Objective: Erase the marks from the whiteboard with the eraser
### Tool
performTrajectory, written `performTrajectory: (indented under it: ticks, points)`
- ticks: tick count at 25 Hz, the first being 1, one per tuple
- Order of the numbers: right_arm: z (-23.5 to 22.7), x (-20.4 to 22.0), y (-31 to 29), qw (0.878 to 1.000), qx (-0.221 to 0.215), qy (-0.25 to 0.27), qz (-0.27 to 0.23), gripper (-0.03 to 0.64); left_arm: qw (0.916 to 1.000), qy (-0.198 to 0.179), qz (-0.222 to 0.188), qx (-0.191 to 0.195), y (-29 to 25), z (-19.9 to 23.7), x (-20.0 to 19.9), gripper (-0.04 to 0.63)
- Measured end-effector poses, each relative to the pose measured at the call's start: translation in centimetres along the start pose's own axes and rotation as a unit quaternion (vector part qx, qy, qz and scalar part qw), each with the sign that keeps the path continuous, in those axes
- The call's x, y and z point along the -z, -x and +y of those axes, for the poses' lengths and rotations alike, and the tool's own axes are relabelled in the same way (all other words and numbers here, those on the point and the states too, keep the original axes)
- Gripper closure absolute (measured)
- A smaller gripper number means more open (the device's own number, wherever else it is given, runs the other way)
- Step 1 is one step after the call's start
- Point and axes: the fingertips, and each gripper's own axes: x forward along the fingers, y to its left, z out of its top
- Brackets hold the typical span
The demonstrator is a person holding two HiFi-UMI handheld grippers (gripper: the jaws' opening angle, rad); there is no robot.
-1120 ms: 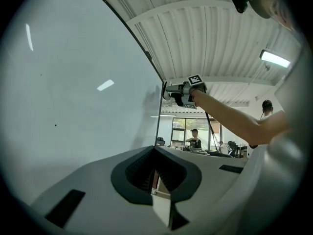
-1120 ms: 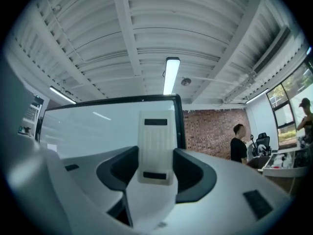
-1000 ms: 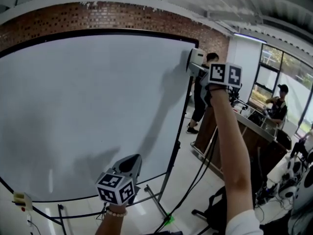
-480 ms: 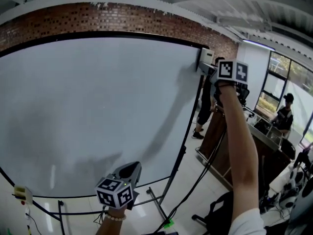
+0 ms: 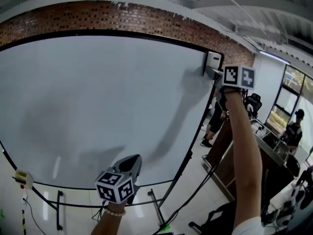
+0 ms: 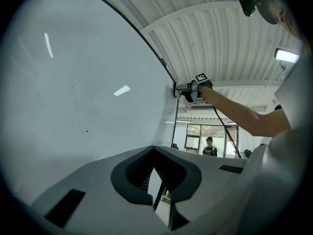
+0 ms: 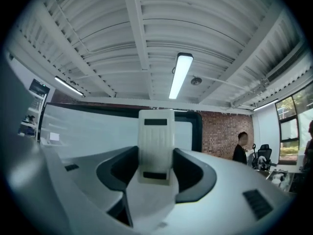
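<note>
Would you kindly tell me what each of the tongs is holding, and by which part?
The right tongs clamp the eraser by its two long sides, on its nearer half. The left tongs are shut and hold nothing.

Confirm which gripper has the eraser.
The right gripper, up at the white whiteboard's top right corner, fingers clamped on the white ribbed plastic eraser. The left gripper hangs low, fingers shut on nothing.
</note>
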Motion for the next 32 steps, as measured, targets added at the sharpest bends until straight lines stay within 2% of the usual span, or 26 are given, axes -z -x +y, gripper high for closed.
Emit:
performTrajectory:
  ticks: [4, 11, 14, 17, 22, 25, 28, 32]
  points:
    - [0.7, -0.3, -0.2, 1.000, 0.016, 0.025, -0.003, 0.374, 0.9999, 0.005, -0.006, -0.011, 1.1, -0.4, 0.1, 0.607]
    - [5.5, 0.5, -0.1, 1.000, -0.013, 0.015, -0.004, 0.374, 0.9987, 0.004, -0.017, -0.047, 4.4, 2.1, -1.1, 0.607]
    - [9.1, 0.6, -0.6, 1.000, -0.011, 0.022, -0.015, 0.374, 0.9966, -0.010, -0.028, -0.076, 6.4, 4.4, -3.8, 0.607]
    - [12.7, 0.1, -0.9, 0.999, -0.010, 0.030, -0.020, 0.374, 0.9929, -0.044, -0.036, -0.105, 8.7, 6.4, -7.8, 0.607]
    - [19.2, -1.4, -1.3, 0.999, -0.031, 0.034, -0.015, 0.374, 0.9860, -0.089, -0.049, -0.132, 11.8, 8.4, -15.0, 0.607]
    - [22.9, -1.6, -1.6, 0.999, -0.031, 0.040, -0.012, 0.374, 0.9817, -0.106, -0.052, -0.150, 13.8, 9.4, -17.9, 0.607]
    - [26.4, -1.8, -1.8, 0.998, -0.029, 0.047, -0.010, 0.374, 0.9805, -0.103, -0.052, -0.159, 16.4, 10.8, -19.5, 0.607]
    - [31.5, -2.1, -1.9, 0.998, -0.049, 0.037, -0.004, 0.374, 0.9814, -0.078, -0.056, -0.166, 19.1, 13.1, -21.6, 0.607]
